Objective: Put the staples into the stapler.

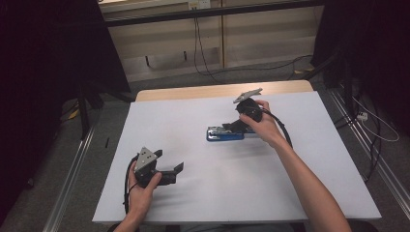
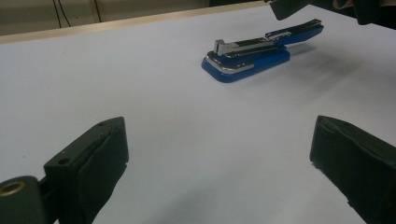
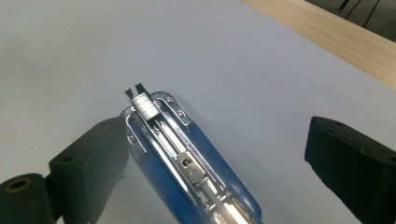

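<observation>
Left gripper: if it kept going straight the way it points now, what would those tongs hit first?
Probably the blue stapler. The left gripper has open tongs over bare white tabletop, with the stapler ahead, slightly right of centre; depth is uncertain.

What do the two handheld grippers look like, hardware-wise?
Both the left gripper and the right gripper are black, each with two blocky, dark-padded jaws, a grey three-cornered plate on top and a black cable trailing back. The forearms are bare, with no sleeves.

Dim room, grey carpet floor (image 1: pixel 58 159)
</observation>
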Demonstrator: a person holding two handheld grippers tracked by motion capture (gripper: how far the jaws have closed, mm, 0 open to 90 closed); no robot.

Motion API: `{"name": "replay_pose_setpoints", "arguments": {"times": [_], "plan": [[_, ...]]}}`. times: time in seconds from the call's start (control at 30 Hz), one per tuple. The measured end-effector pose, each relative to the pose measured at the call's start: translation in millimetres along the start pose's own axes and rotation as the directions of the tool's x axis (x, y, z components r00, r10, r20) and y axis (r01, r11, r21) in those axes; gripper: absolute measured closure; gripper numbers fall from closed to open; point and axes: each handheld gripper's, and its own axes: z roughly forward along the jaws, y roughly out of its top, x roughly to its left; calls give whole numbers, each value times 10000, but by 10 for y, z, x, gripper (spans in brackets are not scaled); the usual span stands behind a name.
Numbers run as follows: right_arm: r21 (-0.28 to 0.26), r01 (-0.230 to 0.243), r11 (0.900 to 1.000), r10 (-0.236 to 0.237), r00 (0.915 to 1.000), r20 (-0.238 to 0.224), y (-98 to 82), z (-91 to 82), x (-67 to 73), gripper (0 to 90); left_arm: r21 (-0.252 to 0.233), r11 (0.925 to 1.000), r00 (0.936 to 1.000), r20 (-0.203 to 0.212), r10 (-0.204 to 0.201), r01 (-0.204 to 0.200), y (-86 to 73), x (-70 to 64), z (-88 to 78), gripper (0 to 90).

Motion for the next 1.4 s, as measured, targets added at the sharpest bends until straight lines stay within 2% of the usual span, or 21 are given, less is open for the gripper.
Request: {"name": "replay_pose_setpoints", "arguments": {"times": [0.1,0.3,0.63,0.7,0.87,1.0,1.2,1.3,1.4], "plan": [[-238,-254,9994,257,9996,131,-53,-30,1,62,22,10000,10000,18,31,-31,1,-4,4,46],[-474,-388,9981,420,9968,674,-134,-81,41,65,-14,10000,10000,63,48,-48,1,-5,-4,46],[-996,-572,9934,705,9881,1364,-222,-251,49,61,-22,9999,9998,51,-170,170,-13,23,-7,46],[-1102,-599,9921,752,9873,1399,-245,-293,38,60,-3,9997,9996,-112,-252,252,-18,31,-8,46],[-1369,-733,9879,966,9804,1717,-326,-399,11,59,10,9999,9994,-293,-162,162,-18,43,-14,46],[-1408,-609,9882,885,9760,1992,-409,-466,30,55,-41,9999,9997,-239,-103,102,-13,43,-10,46],[-1608,-818,9836,1163,9688,2186,-558,-536,22,51,12,10000,9998,-171,-87,87,-8,43,3,46],[-1835,-1076,9771,1482,9632,2241,-633,-571,7,49,-37,9996,9996,-69,-282,282,0,28,14,46],[-1871,-1041,9768,1481,9597,2390,-701,-605,6,49,-35,9988,9988,64,-485,485,2,23,27,46]]}}
